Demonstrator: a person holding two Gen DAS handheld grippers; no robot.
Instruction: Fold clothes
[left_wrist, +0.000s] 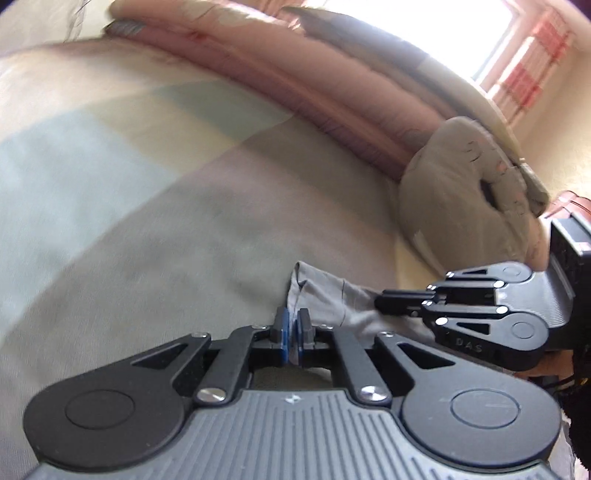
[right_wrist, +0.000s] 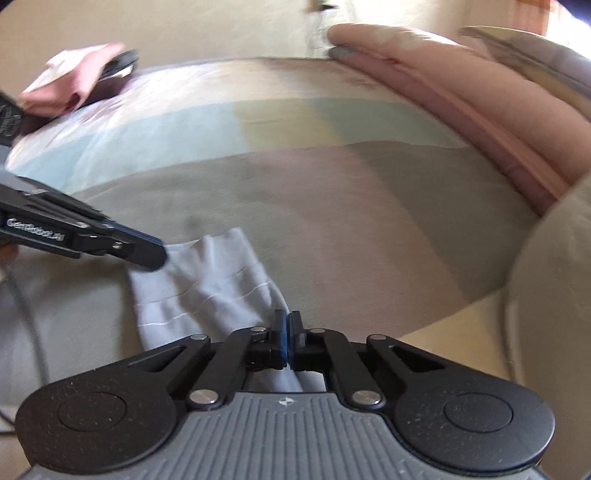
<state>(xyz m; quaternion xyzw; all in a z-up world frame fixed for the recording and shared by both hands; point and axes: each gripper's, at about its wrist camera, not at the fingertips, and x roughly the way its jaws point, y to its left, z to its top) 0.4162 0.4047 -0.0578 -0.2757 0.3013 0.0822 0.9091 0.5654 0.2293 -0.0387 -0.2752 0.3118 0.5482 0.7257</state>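
Observation:
A pale grey garment (right_wrist: 207, 277) with thin white stitch lines hangs bunched between my two grippers above the bed. My left gripper (left_wrist: 293, 325) is shut on one edge of the garment (left_wrist: 325, 299), the cloth pinched between its blue pads. My right gripper (right_wrist: 287, 325) is shut on another edge of the same cloth. In the left wrist view the right gripper (left_wrist: 384, 304) comes in from the right with its tips in the fabric. The left gripper (right_wrist: 155, 254) enters the right wrist view from the left, also holding the cloth.
Below lies a bed sheet (right_wrist: 295, 177) in blocks of grey, pale blue, yellow and pink. A rolled pink quilt (left_wrist: 295, 85) runs along the far side. A beige pillow (left_wrist: 461, 192) sits at the right. Folded pink clothes (right_wrist: 74, 77) lie far left. A bright window (left_wrist: 424, 26) is behind.

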